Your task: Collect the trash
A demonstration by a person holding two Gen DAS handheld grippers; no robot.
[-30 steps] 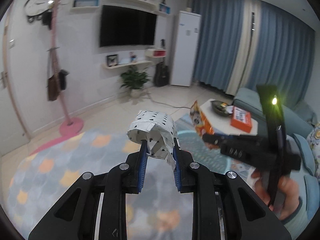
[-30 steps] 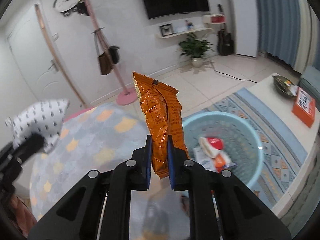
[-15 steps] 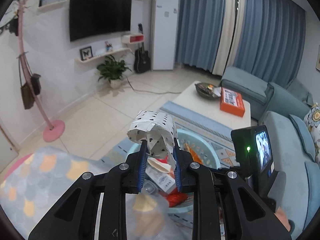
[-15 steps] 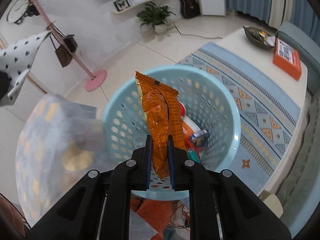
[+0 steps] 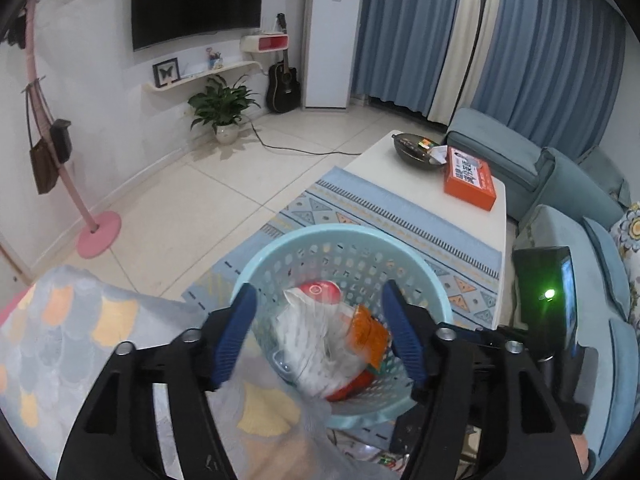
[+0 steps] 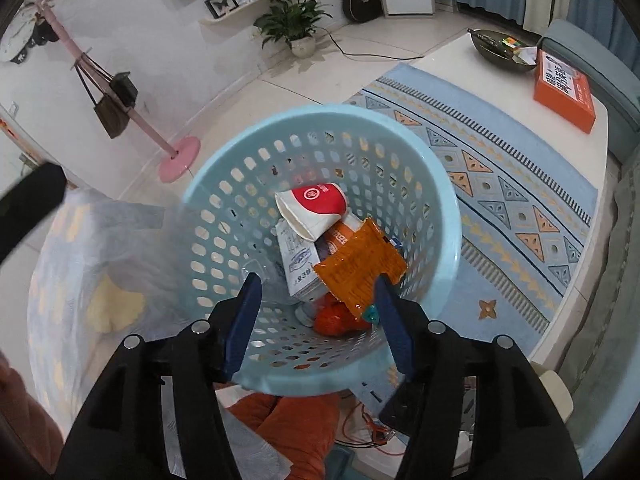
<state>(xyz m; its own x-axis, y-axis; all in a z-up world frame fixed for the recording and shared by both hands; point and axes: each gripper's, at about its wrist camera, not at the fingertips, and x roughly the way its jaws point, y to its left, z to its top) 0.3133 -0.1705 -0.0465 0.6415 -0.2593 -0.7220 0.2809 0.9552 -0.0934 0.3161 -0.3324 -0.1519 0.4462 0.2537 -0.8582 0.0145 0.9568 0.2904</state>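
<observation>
A light blue perforated basket (image 5: 432, 292) (image 6: 240, 184) stands on the floor and holds trash. My left gripper (image 5: 320, 336) is open and empty above it. A blurred white dotted paper (image 5: 316, 344) is in mid-fall between its fingers. My right gripper (image 6: 316, 320) is open and empty over the basket. The orange snack bag (image 6: 358, 268) lies loose inside, just off the right fingertip; it also shows in the left wrist view (image 5: 366, 334). A red and white paper cup (image 6: 314, 208) and a white carton (image 6: 298, 260) lie in the basket.
A table with a pale patterned cloth (image 5: 60, 340) (image 6: 72, 280) sits at the left of the basket. A white coffee table (image 5: 436, 196) carries an orange box (image 6: 564, 90) and a dark bowl (image 6: 502, 48). A blue sofa (image 5: 580, 216) is at the right, a pink coat stand (image 6: 176, 160) at the left.
Both grippers moved over the basket and opened. The left let go of the white dotted paper and the right let go of the orange snack bag; both dropped into the basket.
</observation>
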